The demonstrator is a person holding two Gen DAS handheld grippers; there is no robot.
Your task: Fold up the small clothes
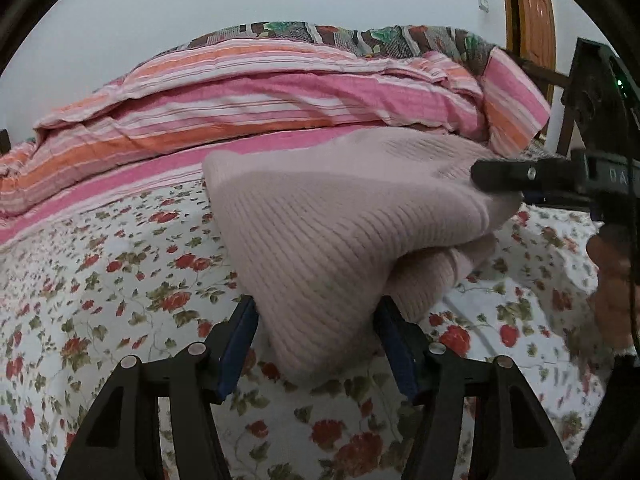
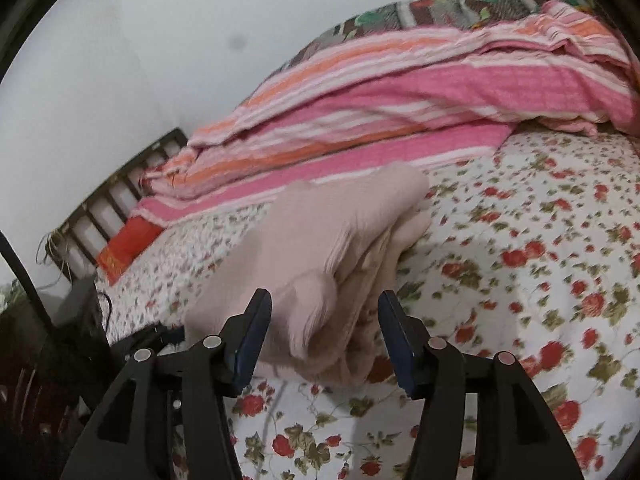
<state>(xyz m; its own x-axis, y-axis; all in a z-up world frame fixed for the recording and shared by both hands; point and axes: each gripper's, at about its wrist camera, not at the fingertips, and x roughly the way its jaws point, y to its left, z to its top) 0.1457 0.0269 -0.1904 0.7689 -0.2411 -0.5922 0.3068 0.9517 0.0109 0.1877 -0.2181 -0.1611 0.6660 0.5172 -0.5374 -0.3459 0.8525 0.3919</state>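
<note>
The left gripper (image 1: 318, 316) shows black plastic fingers (image 1: 240, 340) with blue pads, set about half apart around the near corner of a folded pale-pink ribbed knit garment (image 1: 328, 232); the right pad seems to touch the knit, the left one stands clear of it. The right gripper (image 2: 324, 316) is equally spread, its fingers (image 2: 256, 328) flanking the garment's layered, rounded edge without pressing. The soft bundle lies on the bed's floral sheet (image 1: 120, 272), near a rumpled pink-and-orange striped blanket (image 1: 260, 100).
</note>
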